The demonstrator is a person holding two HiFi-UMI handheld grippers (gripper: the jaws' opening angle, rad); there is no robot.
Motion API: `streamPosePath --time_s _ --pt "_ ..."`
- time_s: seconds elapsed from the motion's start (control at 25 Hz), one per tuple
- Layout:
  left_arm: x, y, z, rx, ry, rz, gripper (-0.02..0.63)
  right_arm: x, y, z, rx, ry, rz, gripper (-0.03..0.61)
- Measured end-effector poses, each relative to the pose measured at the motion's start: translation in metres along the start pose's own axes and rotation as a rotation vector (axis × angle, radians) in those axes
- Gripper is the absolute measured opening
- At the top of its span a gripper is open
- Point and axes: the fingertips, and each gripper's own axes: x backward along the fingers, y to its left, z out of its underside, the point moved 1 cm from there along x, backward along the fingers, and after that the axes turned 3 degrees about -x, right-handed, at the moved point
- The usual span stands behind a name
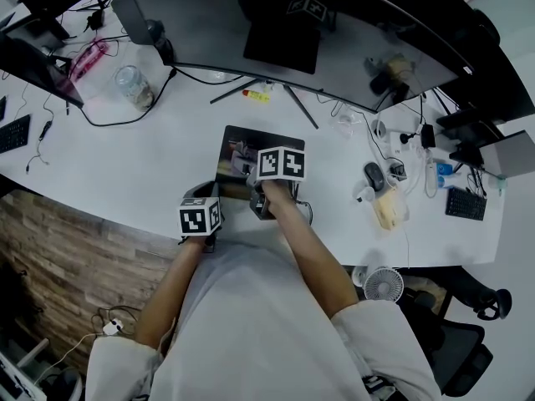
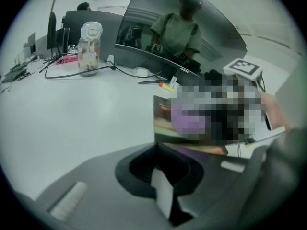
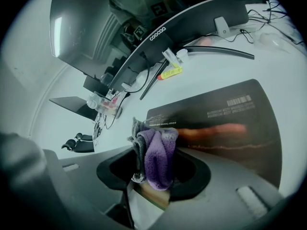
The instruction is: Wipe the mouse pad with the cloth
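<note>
- Head view: the mouse pad (image 1: pixel 251 144) lies flat on the white table (image 1: pixel 159 165), just in front of the monitor stand (image 1: pixel 294 105).
- The right tool (image 1: pixel 266 197) is at the pad's near edge. The left tool (image 1: pixel 203 197) sits beside the pad's near-left corner, over bare table. The cloth is hidden here under the right tool's marker cube.
- Left gripper view: the left tool (image 2: pixel 165 195) has its jaws pressed together with nothing between them. The pad's corner is just ahead. I cannot tell whether this tool pins the pad.
- Right gripper view: the right tool (image 3: pixel 151 190) is pinching the cloth (image 3: pixel 156 157). The cloth is a bunched purple-and-grey wad with a terry-like pile, and only a small part stands proud of the jaws.
- The pad looks dark and smooth, with pale small print, a barcode label and a reddish streak in its artwork. The cloth is at its near-left corner. Contact with the surface is not confirmed.
- Risk 1: the pad looks unpinned, so a forward stroke could slide it on the smooth table toward the stand.
- Risk 2: the wad is small, so pressing hard could put the jaw tips on the pad instead of the cloth.
- Risk 3: drag on the pad could pull the cloth out of the pinch.
</note>
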Motion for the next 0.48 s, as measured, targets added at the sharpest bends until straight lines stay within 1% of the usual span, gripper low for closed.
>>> streamPosePath --time_s 0.48 --pt "0.001 0.000 0.000 -0.011 -0.006 -0.012 0.000 0.014 -0.016 0.000 -0.013 -0.009 0.006 0.193"
